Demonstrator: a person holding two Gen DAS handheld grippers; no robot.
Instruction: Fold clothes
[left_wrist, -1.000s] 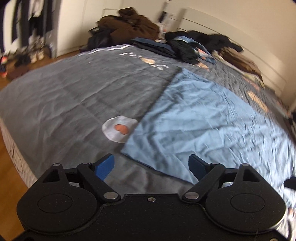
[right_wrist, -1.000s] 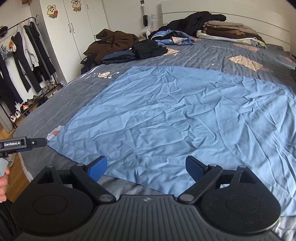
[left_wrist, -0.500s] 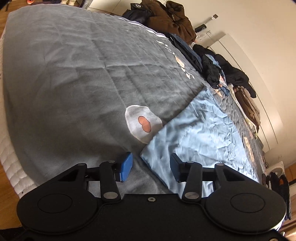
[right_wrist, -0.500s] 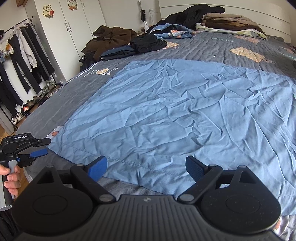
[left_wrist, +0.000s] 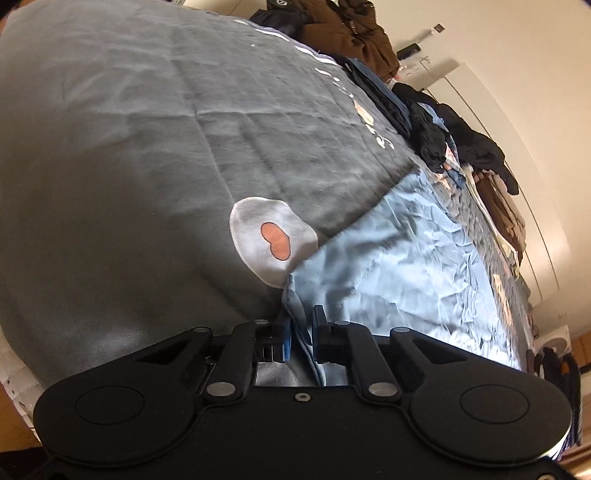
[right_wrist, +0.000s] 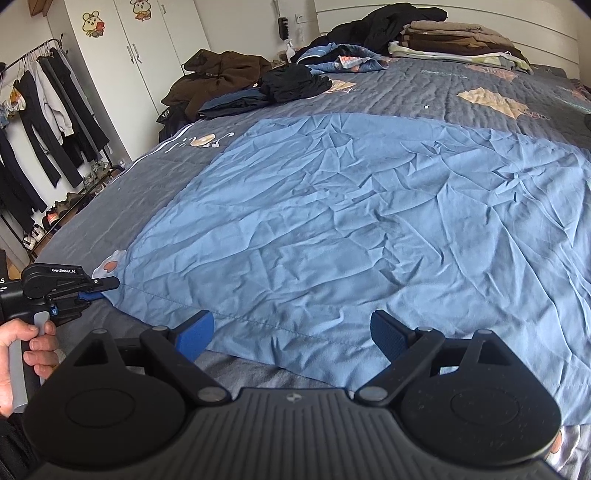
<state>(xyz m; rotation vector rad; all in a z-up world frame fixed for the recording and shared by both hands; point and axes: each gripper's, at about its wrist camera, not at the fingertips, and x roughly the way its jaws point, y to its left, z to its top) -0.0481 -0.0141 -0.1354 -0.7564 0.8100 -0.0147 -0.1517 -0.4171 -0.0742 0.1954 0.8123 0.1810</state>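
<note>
Creased matt blue cloth (right_wrist: 351, 221)

A grey quilt (right_wrist: 480, 92) covers the bed, printed with a white egg patch (left_wrist: 271, 240) and tan shapes (right_wrist: 491, 103). At twelve o'clock in the right view a headboard (right_wrist: 480, 22) backs the bed. A white wardrobe (right_wrist: 147, 44) with cartoon stickers (right_wrist: 92, 24) stands at eleven o'clock, a hairbrush (right_wrist: 282, 26) hanging just right of it. At nine o'clock a rack (right_wrist: 37, 110) holds dark garments above shoes (right_wrist: 55, 214) on the floor.
</note>
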